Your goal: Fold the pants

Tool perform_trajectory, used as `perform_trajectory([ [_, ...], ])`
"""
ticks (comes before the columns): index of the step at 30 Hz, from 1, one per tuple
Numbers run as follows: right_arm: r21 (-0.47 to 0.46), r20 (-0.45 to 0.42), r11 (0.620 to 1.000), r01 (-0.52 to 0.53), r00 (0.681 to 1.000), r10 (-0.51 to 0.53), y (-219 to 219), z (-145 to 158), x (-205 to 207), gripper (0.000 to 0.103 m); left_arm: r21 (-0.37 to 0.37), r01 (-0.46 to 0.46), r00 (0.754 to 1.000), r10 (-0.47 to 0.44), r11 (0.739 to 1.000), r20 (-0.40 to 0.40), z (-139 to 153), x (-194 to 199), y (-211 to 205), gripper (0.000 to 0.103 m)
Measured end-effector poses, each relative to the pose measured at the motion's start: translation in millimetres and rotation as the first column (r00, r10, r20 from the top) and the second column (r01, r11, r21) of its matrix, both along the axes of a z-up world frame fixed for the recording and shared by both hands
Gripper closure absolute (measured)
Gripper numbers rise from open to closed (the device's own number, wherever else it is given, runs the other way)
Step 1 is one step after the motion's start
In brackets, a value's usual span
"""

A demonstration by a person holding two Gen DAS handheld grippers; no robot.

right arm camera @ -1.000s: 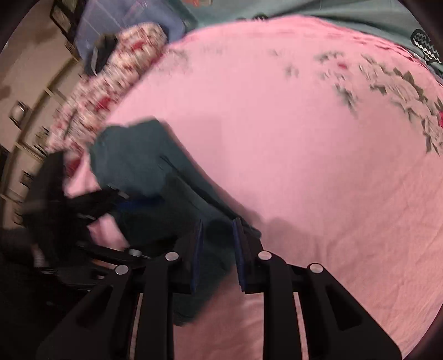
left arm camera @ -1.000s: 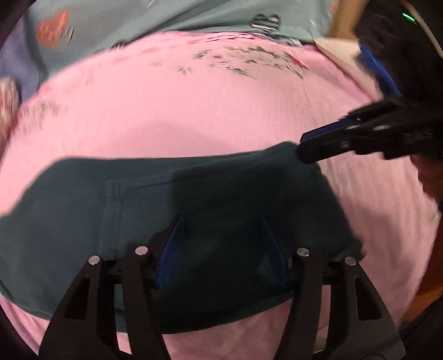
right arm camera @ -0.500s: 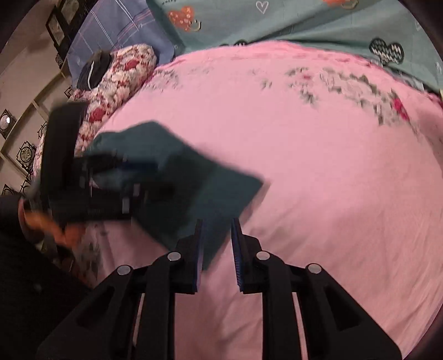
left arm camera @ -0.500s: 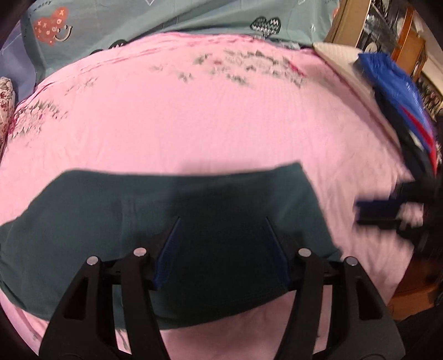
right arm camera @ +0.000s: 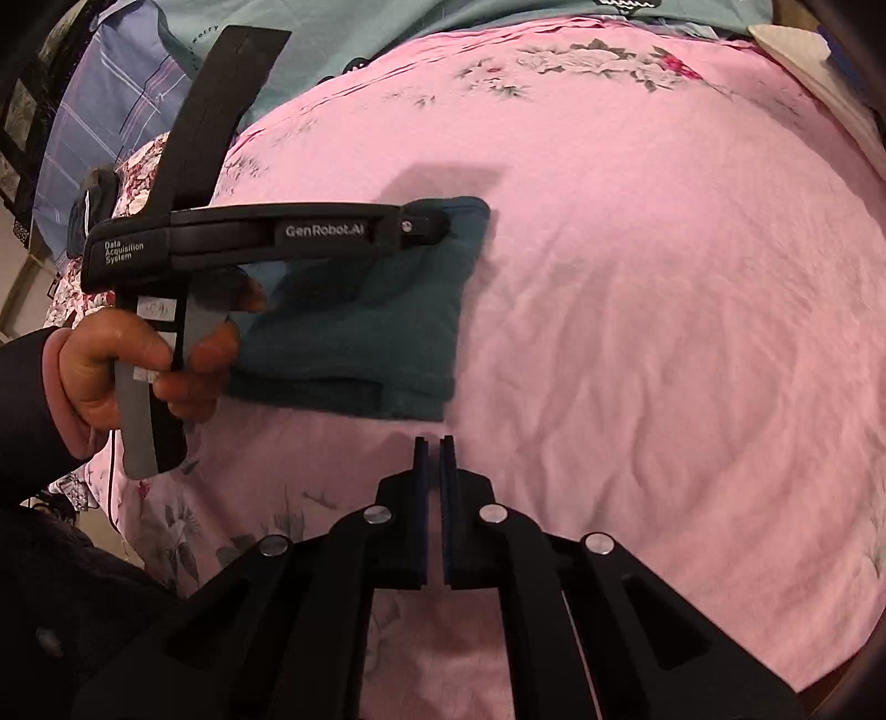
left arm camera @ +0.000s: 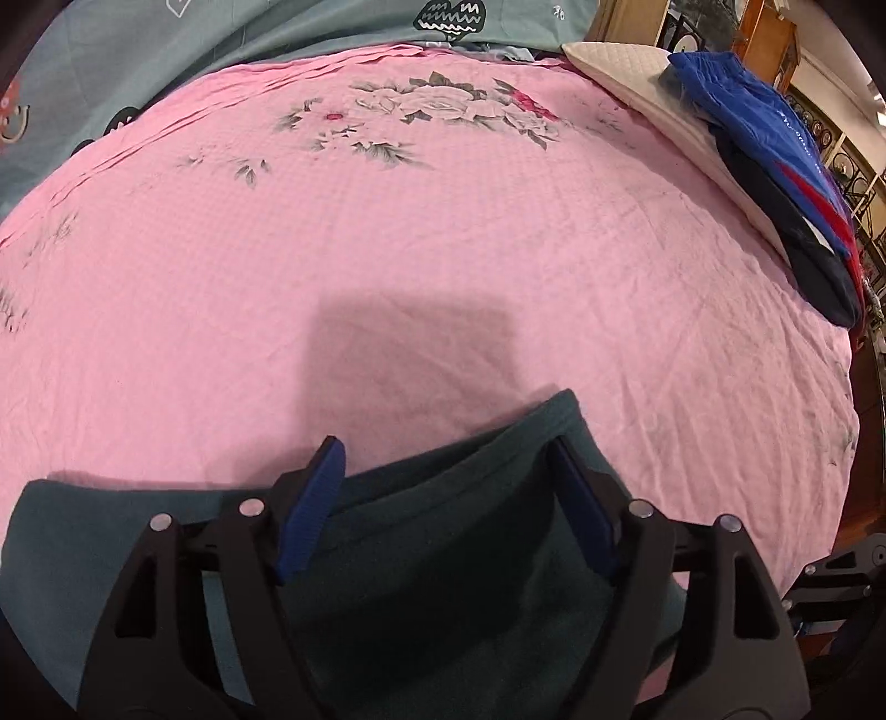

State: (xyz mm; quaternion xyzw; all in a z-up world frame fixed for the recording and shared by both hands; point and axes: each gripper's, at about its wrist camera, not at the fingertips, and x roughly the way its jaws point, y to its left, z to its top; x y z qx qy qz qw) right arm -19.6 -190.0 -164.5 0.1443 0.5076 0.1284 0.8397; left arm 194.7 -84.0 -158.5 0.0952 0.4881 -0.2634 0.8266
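The dark teal pants lie folded into a compact rectangle on the pink bedspread. In the left wrist view the pants fill the space under and between my left gripper's fingers. My left gripper is open, its jaws wide apart over the fold's far edge. It also shows in the right wrist view, lying flat across the top of the pants. My right gripper is shut and empty, just in front of the pants' near corner, not touching the cloth.
A cream pillow with blue, navy and red clothing on it lies at the bed's right edge. A floral pillow and a teal patterned sheet lie at the far side. Wooden furniture stands beyond the right edge.
My right gripper let go of the pants and pulled back toward the near edge. My left gripper slid forward over the folded pants to their far edge.
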Motion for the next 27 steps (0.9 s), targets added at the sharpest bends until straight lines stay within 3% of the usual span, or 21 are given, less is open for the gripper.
perform_trajectory([
  [4,0.074,0.092,0.995,0.061,0.993,-0.068,-1,26,9,0.098,-0.069,-0.04,0.999,0.042,0.997,0.02,30,-3,15,0.027],
  [6,0.08,0.06,0.994,0.069,0.995,-0.074,4,15,22,0.092,-0.097,-0.07,0.997,0.074,0.993,0.037,47,-10,32,0.027],
  [7,0.041,-0.005,0.997,0.069,0.998,-0.069,8,2,28,0.092,-0.105,-0.086,0.995,0.091,0.991,0.046,54,-14,43,0.027],
  [8,0.029,-0.007,0.997,0.069,0.998,-0.069,8,-3,30,0.091,-0.112,-0.106,0.992,0.112,0.988,0.055,61,-19,56,0.026],
  [11,0.016,-0.008,0.998,0.053,0.999,-0.053,13,16,27,0.087,-0.105,-0.207,0.972,0.217,0.973,0.09,78,-36,122,0.021],
  [13,0.014,0.049,0.999,0.037,0.998,-0.037,22,38,19,0.082,-0.074,-0.336,0.935,0.342,0.939,0.093,80,-48,192,0.02],
  [16,-0.031,0.087,0.999,-0.032,0.996,0.035,53,57,24,0.081,-0.019,-0.501,0.863,0.501,0.865,0.067,74,-63,285,0.021],
  [18,-0.053,0.095,0.993,-0.109,0.989,0.114,89,63,33,0.081,0.017,-0.596,0.802,0.595,0.803,0.046,66,-75,348,0.023],
  [20,-0.079,0.094,0.981,-0.178,0.978,0.185,124,66,49,0.081,0.029,-0.644,0.765,0.644,0.765,0.02,59,-85,395,0.026],
  [21,-0.092,0.107,0.969,-0.23,0.965,0.239,152,70,56,0.081,0.034,-0.657,0.753,0.658,0.753,0.008,55,-89,419,0.028],
  [23,-0.117,0.137,0.938,-0.326,0.93,0.34,197,77,61,0.081,0.017,-0.65,0.76,0.65,0.76,-0.014,50,-92,440,0.037],
  [27,-0.2,0.223,0.83,-0.521,0.8,0.556,313,93,66,0.081,-0.037,-0.627,0.778,0.625,0.778,-0.059,44,-99,475,0.044],
])
